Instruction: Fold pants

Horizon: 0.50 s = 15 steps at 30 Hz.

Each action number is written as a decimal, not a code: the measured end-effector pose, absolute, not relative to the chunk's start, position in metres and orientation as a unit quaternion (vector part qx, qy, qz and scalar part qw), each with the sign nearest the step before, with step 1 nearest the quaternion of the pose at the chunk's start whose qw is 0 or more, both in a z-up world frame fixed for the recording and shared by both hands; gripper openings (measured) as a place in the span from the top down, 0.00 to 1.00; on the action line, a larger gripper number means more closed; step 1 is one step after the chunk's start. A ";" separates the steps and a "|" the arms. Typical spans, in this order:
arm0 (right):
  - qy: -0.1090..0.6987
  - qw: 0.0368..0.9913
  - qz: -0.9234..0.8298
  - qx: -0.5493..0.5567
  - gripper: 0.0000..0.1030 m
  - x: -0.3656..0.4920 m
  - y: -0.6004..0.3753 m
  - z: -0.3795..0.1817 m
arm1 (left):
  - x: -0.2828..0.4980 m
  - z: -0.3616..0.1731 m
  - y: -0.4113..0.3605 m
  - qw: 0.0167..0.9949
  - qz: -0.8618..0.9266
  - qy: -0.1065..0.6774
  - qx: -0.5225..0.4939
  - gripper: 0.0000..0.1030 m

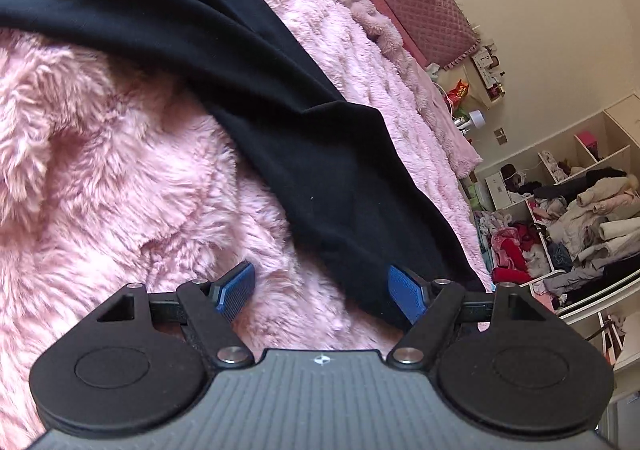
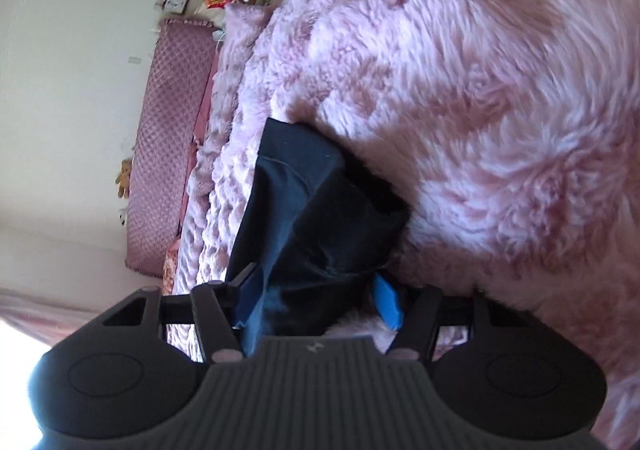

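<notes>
From the left wrist view, the left gripper [image 1: 322, 292] hangs just above the fluffy pink blanket [image 1: 120, 177] with its blue pads [image 1: 236, 290] spread wide and nothing between them; the black pants [image 1: 224, 61] lie draped across the blanket, and one pad touches or just overlaps their near edge. Beyond the bed's edge stand white shelves [image 1: 568, 217] heaped with clothes. In the right wrist view, the right gripper [image 2: 316, 300] has a bunched fold of the pants [image 2: 312, 209] between its fingers, jaws partly open around the cloth, blanket [image 2: 480, 89] to the right, quilted headboard [image 2: 168, 129] far left.
</notes>
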State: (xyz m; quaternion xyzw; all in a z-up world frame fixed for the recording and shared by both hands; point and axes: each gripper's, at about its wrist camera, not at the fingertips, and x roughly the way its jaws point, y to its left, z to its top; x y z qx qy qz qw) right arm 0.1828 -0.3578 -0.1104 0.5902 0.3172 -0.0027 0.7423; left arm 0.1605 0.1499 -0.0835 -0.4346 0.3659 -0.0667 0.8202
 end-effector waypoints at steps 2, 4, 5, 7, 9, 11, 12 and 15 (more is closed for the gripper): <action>0.294 0.741 -0.012 0.603 0.57 0.182 -0.353 -0.117 | 0.161 -0.085 0.152 0.822 -0.071 0.361 -0.435 0.15; 0.282 0.742 -0.020 0.608 0.70 0.180 -0.350 -0.123 | 0.160 -0.085 0.152 0.825 -0.076 0.357 -0.432 0.15; 0.279 0.737 -0.024 0.616 0.78 0.177 -0.350 -0.125 | 0.160 -0.085 0.152 0.826 -0.077 0.357 -0.430 0.15; 0.269 0.722 -0.020 0.637 0.82 0.170 -0.354 -0.127 | 0.156 -0.087 0.152 0.828 -0.078 0.355 -0.427 0.15; 0.267 0.715 -0.013 0.646 0.84 0.165 -0.359 -0.123 | 0.154 -0.087 0.153 0.828 -0.079 0.352 -0.429 0.15; 0.273 0.714 -0.001 0.645 0.85 0.161 -0.365 -0.116 | 0.153 -0.088 0.154 0.826 -0.080 0.352 -0.432 0.15; 0.278 0.717 0.004 0.639 0.85 0.159 -0.369 -0.112 | 0.153 -0.089 0.155 0.825 -0.080 0.353 -0.434 0.15; 0.294 0.717 0.005 0.632 0.85 0.152 -0.387 -0.102 | 0.150 -0.091 0.159 0.821 -0.080 0.353 -0.441 0.15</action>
